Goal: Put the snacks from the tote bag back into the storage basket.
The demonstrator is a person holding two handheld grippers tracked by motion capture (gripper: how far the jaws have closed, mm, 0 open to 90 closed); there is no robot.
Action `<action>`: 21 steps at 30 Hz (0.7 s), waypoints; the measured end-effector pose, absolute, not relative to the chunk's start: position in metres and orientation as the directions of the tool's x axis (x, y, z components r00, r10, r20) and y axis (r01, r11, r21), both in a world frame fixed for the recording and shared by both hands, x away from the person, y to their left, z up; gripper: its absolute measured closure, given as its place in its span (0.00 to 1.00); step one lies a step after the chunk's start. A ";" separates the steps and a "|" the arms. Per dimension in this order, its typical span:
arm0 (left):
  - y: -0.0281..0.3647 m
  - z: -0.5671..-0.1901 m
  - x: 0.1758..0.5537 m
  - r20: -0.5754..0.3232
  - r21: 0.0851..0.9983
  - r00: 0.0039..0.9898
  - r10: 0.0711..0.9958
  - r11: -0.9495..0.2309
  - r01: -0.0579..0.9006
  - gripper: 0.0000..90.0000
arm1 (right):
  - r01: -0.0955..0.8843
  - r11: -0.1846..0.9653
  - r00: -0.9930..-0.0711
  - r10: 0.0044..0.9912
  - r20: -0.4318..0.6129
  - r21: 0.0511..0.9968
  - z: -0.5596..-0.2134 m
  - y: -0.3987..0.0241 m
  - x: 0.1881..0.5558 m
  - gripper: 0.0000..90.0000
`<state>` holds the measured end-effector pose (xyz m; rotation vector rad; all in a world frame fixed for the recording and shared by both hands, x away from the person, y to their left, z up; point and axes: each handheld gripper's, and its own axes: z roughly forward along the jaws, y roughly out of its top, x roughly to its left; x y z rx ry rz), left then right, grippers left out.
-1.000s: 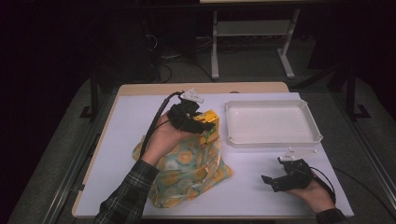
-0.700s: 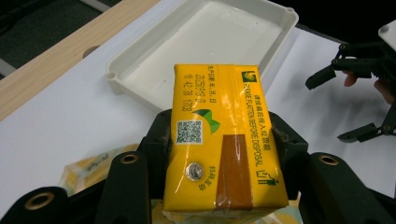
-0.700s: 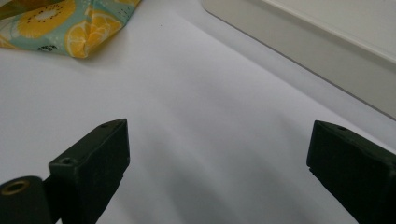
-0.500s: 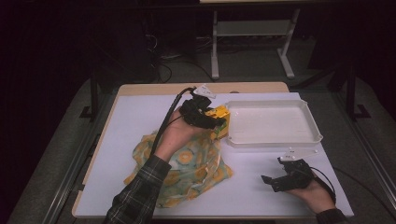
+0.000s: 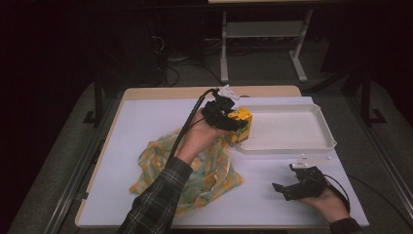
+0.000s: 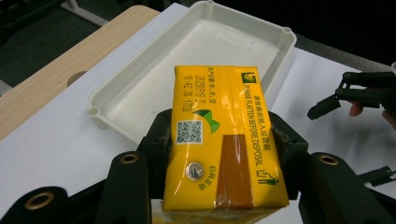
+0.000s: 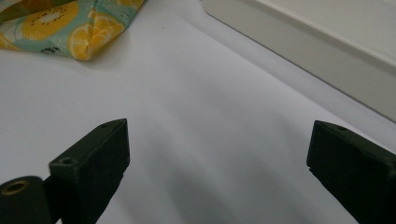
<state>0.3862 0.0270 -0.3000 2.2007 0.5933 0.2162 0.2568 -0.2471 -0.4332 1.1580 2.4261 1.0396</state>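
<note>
Since a moment ago my left gripper (image 5: 233,122) has carried the yellow cardboard drink carton (image 5: 242,125) away from above the crumpled fruit-print cloth bag (image 5: 195,168) and across to the near left corner of the shallow white plastic tray (image 5: 319,119). Its jaws are clamped on the carton's two narrow sides; in the left gripper view the carton (image 6: 223,140) sits squarely between the black pads, its printed face with the foil straw seal turned to the camera and the tray (image 6: 116,105) lying just beyond. The carton hangs at the tray's rim, not yet over its floor.

My right gripper (image 5: 298,184) rests on the white table cover (image 5: 146,122) near the front edge, jaws spread wide with nothing between them; in the right gripper view there is bare cover between them, with the bag's corner (image 7: 70,28) and the tray's wall (image 7: 327,51) further off.

I judge this to be the carrying step: carton out of the bag, on its way into the tray. Next I should move further in over the rim, lower the carton to the floor, and only then let the jaws part.
</note>
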 end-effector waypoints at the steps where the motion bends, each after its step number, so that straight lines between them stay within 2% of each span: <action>1: 0.022 -0.302 0.388 -0.047 0.763 0.873 0.486 -0.546 0.345 0.57 | 0.571 0.427 -0.651 0.756 0.070 0.701 -0.433 -0.247 0.257 0.06; 21: -0.006 -0.328 0.407 -0.064 0.774 0.865 0.498 -0.522 0.358 0.57 | 0.578 0.419 -0.650 0.755 0.085 0.701 -0.433 -0.246 0.257 0.06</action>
